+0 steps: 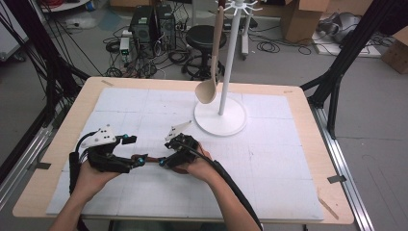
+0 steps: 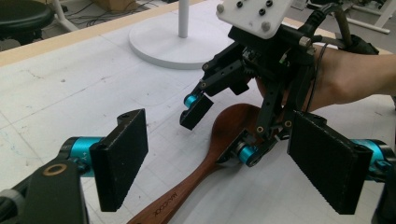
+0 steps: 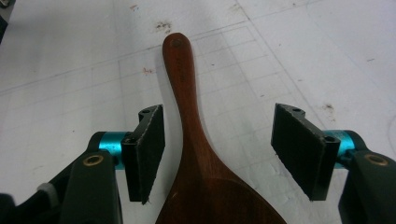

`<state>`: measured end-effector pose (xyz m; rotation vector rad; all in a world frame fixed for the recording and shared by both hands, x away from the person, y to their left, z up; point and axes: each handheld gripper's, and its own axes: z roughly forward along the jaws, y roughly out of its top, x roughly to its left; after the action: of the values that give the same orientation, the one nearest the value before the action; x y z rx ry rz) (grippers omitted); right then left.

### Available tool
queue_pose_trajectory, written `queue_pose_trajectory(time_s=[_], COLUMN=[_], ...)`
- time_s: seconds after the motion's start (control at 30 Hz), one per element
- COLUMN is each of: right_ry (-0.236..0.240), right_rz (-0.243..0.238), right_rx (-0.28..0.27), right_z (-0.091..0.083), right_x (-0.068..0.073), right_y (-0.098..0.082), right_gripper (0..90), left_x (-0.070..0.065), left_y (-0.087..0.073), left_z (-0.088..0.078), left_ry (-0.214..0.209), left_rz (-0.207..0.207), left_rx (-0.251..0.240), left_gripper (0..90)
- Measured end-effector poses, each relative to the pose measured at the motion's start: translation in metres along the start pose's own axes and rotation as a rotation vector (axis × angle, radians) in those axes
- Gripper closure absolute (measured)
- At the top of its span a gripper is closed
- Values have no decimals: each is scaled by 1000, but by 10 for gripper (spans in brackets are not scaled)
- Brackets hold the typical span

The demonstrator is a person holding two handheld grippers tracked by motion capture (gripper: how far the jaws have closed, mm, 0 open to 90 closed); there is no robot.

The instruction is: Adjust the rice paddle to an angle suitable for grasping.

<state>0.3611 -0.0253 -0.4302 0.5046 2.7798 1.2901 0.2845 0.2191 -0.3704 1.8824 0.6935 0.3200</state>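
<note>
You're lining up on the dark spoon (image 3: pixel 196 154), lying flat on the counter (image 1: pixel 269 159) in front of the stand (image 1: pixel 220 115), so drop your right claw (image 3: pixel 219 149) straight down and pinch where the handle widens into the bowl. Center it first; right now the left pad nearly touches while the other sits well clear. That claw's about half open, holding nothing. Left claw (image 2: pixel 224 163) hangs wide open over the handle end, also empty.

Both grippers' jaws apart
</note>
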Motion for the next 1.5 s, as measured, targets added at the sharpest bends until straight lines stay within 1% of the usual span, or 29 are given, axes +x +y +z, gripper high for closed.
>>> queue_pose_trajectory(time_s=[0.13, 0.17, 0.43, 0.6, 0.63, 0.73, 0.8, 0.93, 0.97, 1.0, 1.07, 1.17, 1.37, 1.47, 1.5], right_ry=[5, 1, 6, 3, 2, -11, -15, -1, -2, -8, -18, -22, -14, -14, -12], right_rz=[-17, -14, -43, -73, -76, -106, -113, -143, -144, -157, -177, -174, -166, -172, -164], right_rx=[15, 24, 49, 66, 72, 84, 89, 98, 104, 104, 103, 103, 121, 126, 129], right_z=[5, 5, 11, 16, 16, 18, 18, 17, 17, 17, 17, 17, 12, 10, 9], right_x=[1, 1, 4, 7, 7, 9, 9, 12, 13, 14, 15, 15, 17, 17, 17], right_y=[-1, -1, -1, 0, 0, -1, 0, 1, 2, 2, 2, 3, 3, 2, 2], right_gripper=[362, 366, 426, 464, 477, 520, 574, 678, 682, 701, 711, 721, 747, 756, 757], left_x=[0, 0, 0, 0, 1, 1, 1, 1, 1, 1, 1, 1, 2, 2, 2], left_y=[0, 0, 0, 0, 0, 0, 0, 0, 0, 0, 0, 0, 0, 0, 0], left_z=[0, 0, 0, 0, 0, 0, 0, 0, 0, 0, -1, -1, -2, -2, -2], left_ry=[0, 0, -2, 0, 0, 0, 0, 0, -1, -2, -2, 0, 0, 2, 3], left_rz=[-1, 0, -2, -3, -1, -1, -1, -1, -1, -1, -1, -5, -5, -7, -6], left_rx=[1, 3, 0, -2, -2, 0, -1, 0, 0, 2, 1, -4, -4, -6, -6], left_gripper=[208, 208, 208, 209, 208, 208, 208, 208, 208, 208, 208, 209, 209, 209, 209])
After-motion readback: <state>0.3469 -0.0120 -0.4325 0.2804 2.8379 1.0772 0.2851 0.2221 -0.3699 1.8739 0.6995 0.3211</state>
